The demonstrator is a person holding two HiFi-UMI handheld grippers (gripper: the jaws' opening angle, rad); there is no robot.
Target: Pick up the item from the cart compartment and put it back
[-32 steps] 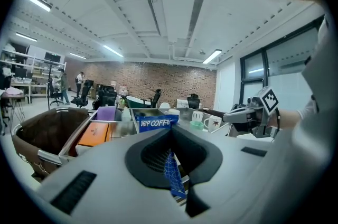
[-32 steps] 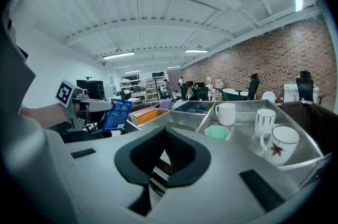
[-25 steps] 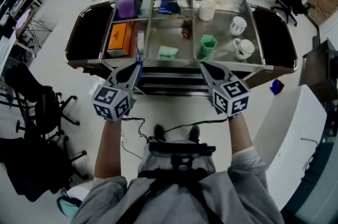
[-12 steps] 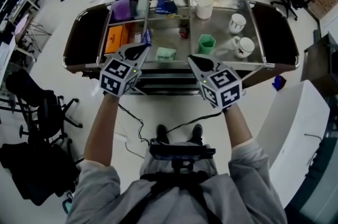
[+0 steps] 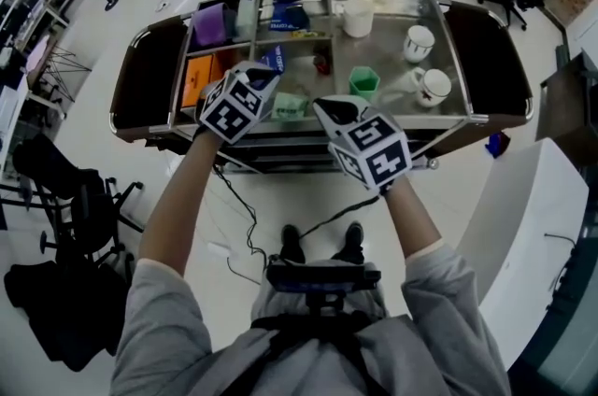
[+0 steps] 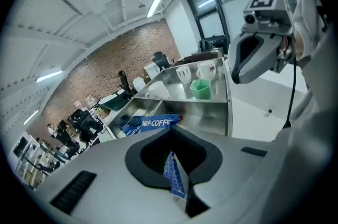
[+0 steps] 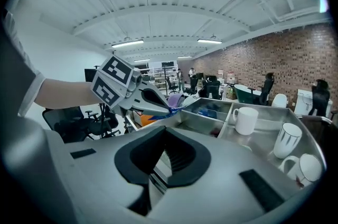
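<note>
cart rim (image 5: 447, 117) crossed by left tool (image 5: 264, 75) clamping packet (image 6: 152, 122)

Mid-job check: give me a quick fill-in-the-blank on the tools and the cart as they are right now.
The left tool is shut on a ____ packet.
The right tool holds ____.
The cup in the cart is ____.
Missing words: blue; nothing; green.

Grey long-sleeve top (image 5: 168, 329), black chest rig (image 5: 322, 275), black shoes (image 5: 291, 243); grey left gripper (image 5: 269, 67), right gripper (image 5: 325, 107), black-and-white marker cubes (image 5: 241, 100), black cable (image 5: 246, 221)
</note>
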